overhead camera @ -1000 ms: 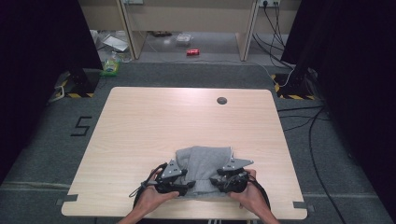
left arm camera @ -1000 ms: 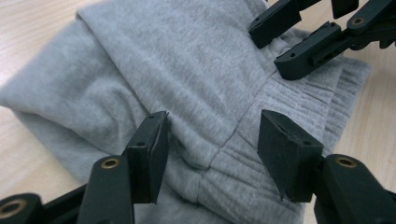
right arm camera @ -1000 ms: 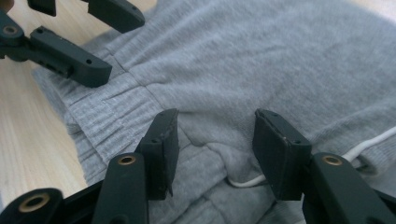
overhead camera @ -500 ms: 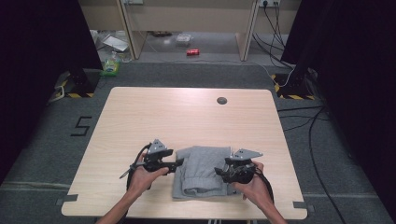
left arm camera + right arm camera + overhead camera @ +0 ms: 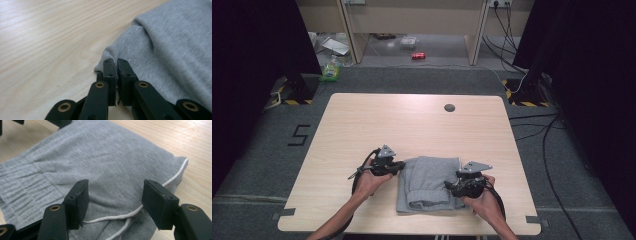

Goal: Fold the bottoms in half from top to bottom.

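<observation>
A folded grey garment (image 5: 429,185) with a ribbed waistband and a white drawstring (image 5: 175,176) lies near the front edge of the wooden table (image 5: 412,125). My left gripper (image 5: 401,165) is at the garment's left edge. Its jaws have just been closing and now stand shut, pinching a fold of the grey cloth (image 5: 170,50) at their tips (image 5: 117,61). My right gripper (image 5: 449,186) is over the garment's right side. Its jaws have just been opening and stand wide apart (image 5: 115,192) above the cloth (image 5: 100,157) without pressing on it.
A round black grommet (image 5: 449,107) sits in the far part of the tabletop. On the floor beyond the table lie a red can (image 5: 418,55) and a green item (image 5: 331,72). Cables run along the floor at the right.
The left hand has moved from the garment's front out to its left edge, and its jaws have shut there. The garment now lies folded narrower. The right hand has barely shifted.
</observation>
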